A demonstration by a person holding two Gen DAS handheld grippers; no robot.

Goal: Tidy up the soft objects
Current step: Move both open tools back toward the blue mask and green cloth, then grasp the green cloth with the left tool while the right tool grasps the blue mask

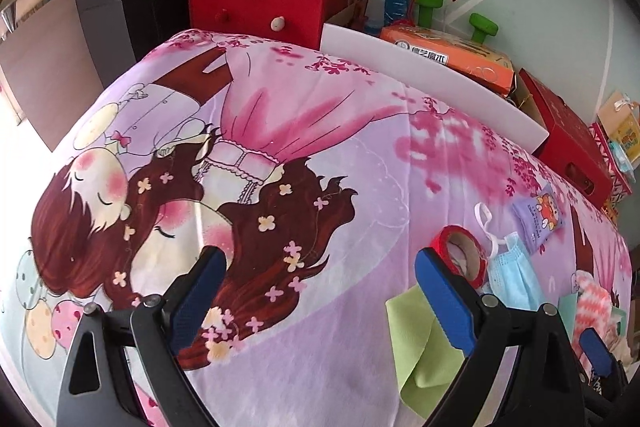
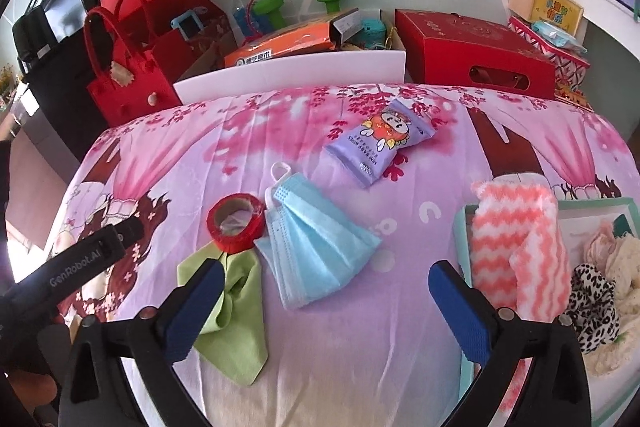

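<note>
"GenRobot.AI" on left claw body; "MINI BABY WIPES", apparently, on purple packet.

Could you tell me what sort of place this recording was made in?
Most likely a room in a home, used as a work spot: a table under a cartoon-print bedsheet, red gift bags and boxes stacked along the wall, and green dumbbells behind them.

Left hand-held gripper tilted downward, jaws spread wide, empty. Right hand-held gripper likewise, nothing between pads.
</note>
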